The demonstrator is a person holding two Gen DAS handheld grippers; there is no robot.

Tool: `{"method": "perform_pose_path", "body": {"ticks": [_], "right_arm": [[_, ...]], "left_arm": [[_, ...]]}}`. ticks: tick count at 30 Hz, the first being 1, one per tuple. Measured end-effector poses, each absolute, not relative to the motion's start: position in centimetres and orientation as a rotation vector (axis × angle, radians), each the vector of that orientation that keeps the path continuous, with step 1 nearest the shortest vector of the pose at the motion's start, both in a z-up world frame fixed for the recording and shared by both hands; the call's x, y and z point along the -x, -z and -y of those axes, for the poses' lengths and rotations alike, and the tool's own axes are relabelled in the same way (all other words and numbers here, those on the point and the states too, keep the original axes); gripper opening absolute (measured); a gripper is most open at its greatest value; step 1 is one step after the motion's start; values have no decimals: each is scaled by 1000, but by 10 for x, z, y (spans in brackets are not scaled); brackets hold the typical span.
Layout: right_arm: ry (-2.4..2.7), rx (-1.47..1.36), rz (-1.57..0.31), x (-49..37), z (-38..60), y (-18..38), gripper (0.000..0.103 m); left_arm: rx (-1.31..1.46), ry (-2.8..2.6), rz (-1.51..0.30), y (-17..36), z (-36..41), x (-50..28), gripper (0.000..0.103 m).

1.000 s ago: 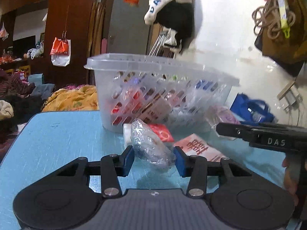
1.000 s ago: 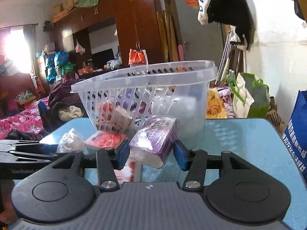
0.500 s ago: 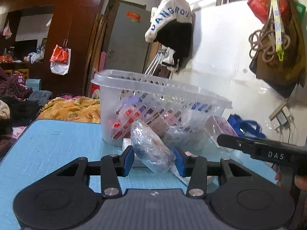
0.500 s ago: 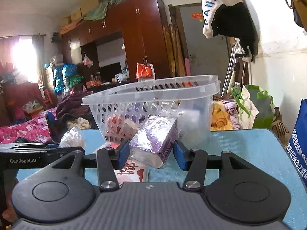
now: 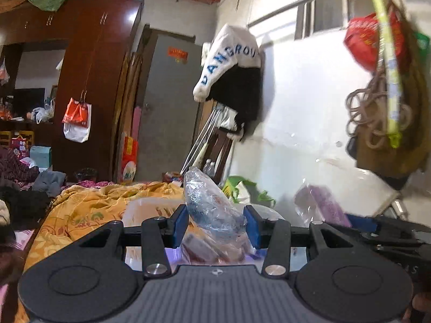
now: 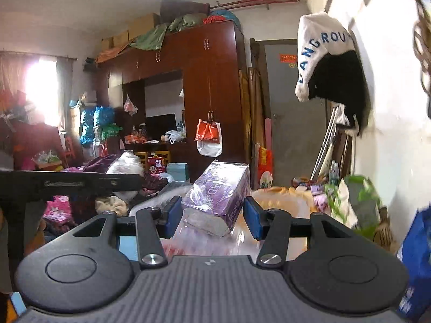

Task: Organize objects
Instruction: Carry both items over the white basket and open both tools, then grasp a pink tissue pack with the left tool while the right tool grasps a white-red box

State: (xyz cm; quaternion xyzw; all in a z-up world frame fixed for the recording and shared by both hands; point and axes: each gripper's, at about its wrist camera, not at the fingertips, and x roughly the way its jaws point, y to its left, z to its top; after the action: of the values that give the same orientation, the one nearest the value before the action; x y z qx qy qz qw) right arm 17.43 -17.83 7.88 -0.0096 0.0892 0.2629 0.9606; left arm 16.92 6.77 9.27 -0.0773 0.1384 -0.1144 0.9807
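My left gripper [image 5: 216, 226] is shut on a crumpled clear plastic bag [image 5: 210, 204], which stands up between its blue pads. Below it lies the white plastic basket [image 5: 150, 210] with packets inside, seen from above its rim. My right gripper [image 6: 212, 219] is shut on a purple tissue pack [image 6: 218, 191] wrapped in clear film. Blurred under that pack shows the basket's contents [image 6: 204, 242]. The right gripper's body and purple pack [image 5: 320, 207] appear at the right of the left wrist view. The left gripper's black body [image 6: 67, 181] crosses the left of the right wrist view.
A yellow quilt [image 5: 89, 212] lies beyond the table. A white and black garment [image 5: 231, 78] hangs on the wall, with bags and rope [image 5: 382, 102] to its right. A green bag [image 6: 355, 204] and a blue bag [image 6: 414, 255] stand at the right.
Both grippers have risen with their loads from table height to above the basket's rim. The table top has dropped out of sight in the left wrist view.
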Motion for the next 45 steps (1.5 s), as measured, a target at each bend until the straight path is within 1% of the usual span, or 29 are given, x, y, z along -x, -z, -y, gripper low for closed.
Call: {"method": "perform_pose_path", "body": {"ticks": [4,10,11,12,14,15,18,21,23,26,29,32,33,34,35,36,45], "right_arm": [[-494,78,-234,-207,159,-77,53],[-461,99,-269,-223,158,-60,54],[-456,107,-264,-222,158,-59,54],[-455,110,-260,-221,159,-59,56],[-474,109,-262,-214,161,-58,84],[-470,112,-247,-209,163,-58,102],[-490,93,-207,-182,179,-53,103],[-579,11,-215,-155,200,-32,103],[-591,28,-335,-150,194,-9,103],[-602,69,-517,-159,176,19,103],[-618,95,-597,-164,161,37,102],[-655,121,-669,-171,150,47,93],[-662,126,-678,-172,151,51,86],[-657,130,-677,-170,150,53,72],[-646,144,-679,-170,149,54,66],[-640,146,-670,-166,151,57,58],[-606,-26,-579,-162,197,52,57]], "left_arm": [[128,185,-371,-96,-57,-210,49],[160,147,-395,-86,-62,-231,49],[162,145,-390,-84,-63,-231,53],[161,141,-386,-82,-64,-232,69],[146,135,-400,-76,-63,-234,92],[136,131,-405,-74,-62,-234,91],[128,126,-381,-66,-68,-209,91],[134,149,-368,-54,-72,-170,91],[105,154,-395,-40,-69,-152,91],[58,123,-452,-20,-61,-151,91],[49,134,-512,-4,-57,-163,91],[49,120,-566,11,-53,-175,91],[52,120,-576,15,-51,-176,91],[54,122,-586,18,-51,-178,91],[52,121,-594,21,-48,-179,91],[50,119,-603,25,-48,-180,91],[-7,128,-658,44,-24,-189,91]]}}
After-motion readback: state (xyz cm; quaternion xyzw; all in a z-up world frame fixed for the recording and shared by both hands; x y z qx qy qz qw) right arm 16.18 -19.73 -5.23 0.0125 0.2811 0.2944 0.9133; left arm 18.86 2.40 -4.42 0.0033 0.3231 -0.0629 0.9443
